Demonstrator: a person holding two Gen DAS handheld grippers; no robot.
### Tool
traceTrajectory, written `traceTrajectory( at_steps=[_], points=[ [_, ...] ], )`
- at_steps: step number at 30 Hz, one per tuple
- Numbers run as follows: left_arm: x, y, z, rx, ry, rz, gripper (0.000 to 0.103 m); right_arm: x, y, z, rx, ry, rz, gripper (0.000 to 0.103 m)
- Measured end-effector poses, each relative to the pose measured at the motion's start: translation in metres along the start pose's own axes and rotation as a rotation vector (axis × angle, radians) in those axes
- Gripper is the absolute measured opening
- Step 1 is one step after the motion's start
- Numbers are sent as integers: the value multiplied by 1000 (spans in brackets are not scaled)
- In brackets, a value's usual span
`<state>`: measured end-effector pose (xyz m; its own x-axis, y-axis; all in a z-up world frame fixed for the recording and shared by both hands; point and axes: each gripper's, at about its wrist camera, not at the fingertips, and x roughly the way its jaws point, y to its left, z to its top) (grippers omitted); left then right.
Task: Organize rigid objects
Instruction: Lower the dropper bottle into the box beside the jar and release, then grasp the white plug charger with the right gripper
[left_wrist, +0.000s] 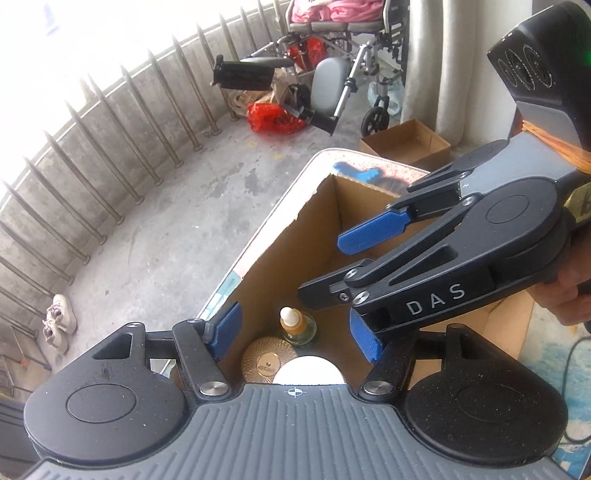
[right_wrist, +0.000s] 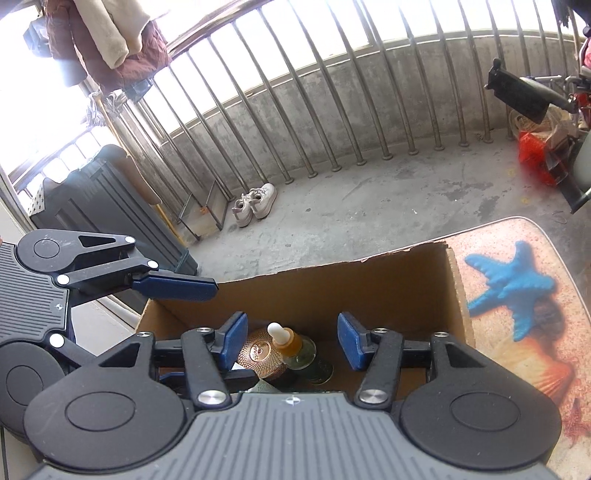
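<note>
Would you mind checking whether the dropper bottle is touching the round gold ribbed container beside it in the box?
Touching. The right wrist view shows the dropper bottle pressed against the gold ribbed container with no gap inside the cardboard box.

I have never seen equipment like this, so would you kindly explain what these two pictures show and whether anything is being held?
These are two handheld grippers, each with blue-padded fingers and its own fisheye camera looking forward along them. One picture comes from the left gripper, the other from the right gripper; each also shows the other tool. Both hover over an open cardboard box standing on a table with a blue starfish print. Inside the box are a dropper bottle, a round gold-coloured lid and a white round object. Both grippers are open and hold nothing.
</note>
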<state>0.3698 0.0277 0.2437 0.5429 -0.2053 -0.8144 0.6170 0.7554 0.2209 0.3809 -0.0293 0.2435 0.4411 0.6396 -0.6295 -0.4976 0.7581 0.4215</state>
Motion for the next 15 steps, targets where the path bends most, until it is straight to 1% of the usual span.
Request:
traceTrajectory(
  at_steps=[2,6,8,9,11,13,15],
  points=[
    [-16,-5,1,-8,-26,-6,66,-17,1,0,12,-25,12,57],
    [-40,-22,3,7,-62,31,67,-46,4,-3,17,-56,12,57],
    [-54,-33,0,3,-93,35,67,-64,5,-8,17,-78,11,57],
    [-60,-38,-3,-1,-106,33,67,-71,5,-11,20,-88,11,57],
    [-75,-50,-9,-2,-129,24,67,-85,5,-16,27,-81,9,57],
    [-89,-62,-19,-5,-158,28,67,-102,5,-23,26,-98,30,57],
    [-103,-74,-33,-46,-190,41,68,-117,3,-35,9,-109,43,57]
  ],
)
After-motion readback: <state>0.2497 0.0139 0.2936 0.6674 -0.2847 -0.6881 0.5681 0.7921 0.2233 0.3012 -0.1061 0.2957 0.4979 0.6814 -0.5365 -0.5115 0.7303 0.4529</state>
